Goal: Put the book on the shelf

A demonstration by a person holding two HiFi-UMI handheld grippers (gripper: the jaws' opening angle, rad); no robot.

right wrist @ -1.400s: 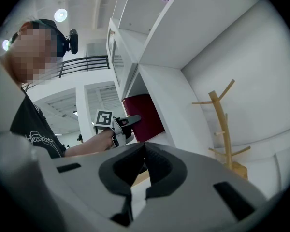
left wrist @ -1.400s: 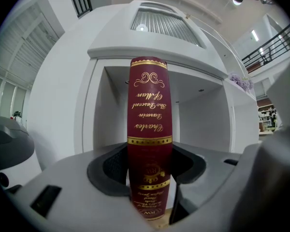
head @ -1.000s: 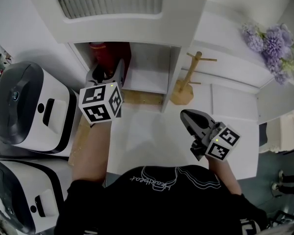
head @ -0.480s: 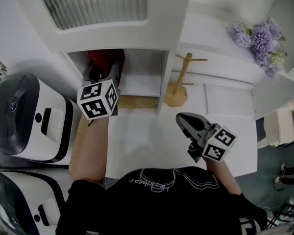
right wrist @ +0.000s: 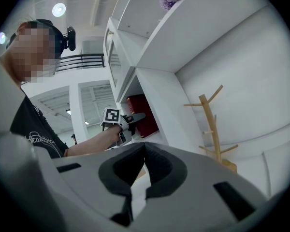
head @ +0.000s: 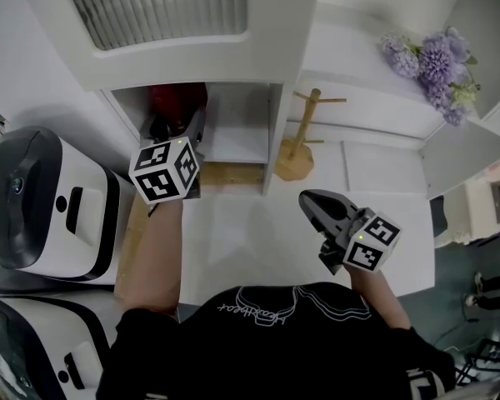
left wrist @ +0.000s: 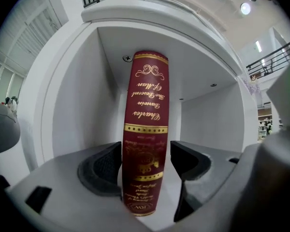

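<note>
A dark red book (left wrist: 145, 129) with gold print stands upright inside the white shelf compartment (left wrist: 77, 105), spine toward me. My left gripper (left wrist: 146, 163) reaches level into that compartment with the book between its jaws. The jaws have just been opening; a gap shows beside the right pad (left wrist: 186, 158), so they no longer press on it. From the head view the left gripper (head: 182, 122) sits at the shelf mouth below the red book (head: 177, 100). My right gripper (head: 308, 198) hovers over the white table, shut and empty; its jaws (right wrist: 144, 149) meet.
A wooden mug tree (head: 296, 144) stands right of the shelf's side wall. Purple flowers (head: 429, 61) lie on an upper ledge at far right. Two black-and-white appliances (head: 42, 202) stand at the left. A wooden board (head: 225, 173) lies at the shelf's foot.
The head view has shifted slightly, so everything sits a bit further left and up. Both grippers keep their places; the left stays at the shelf mouth.
</note>
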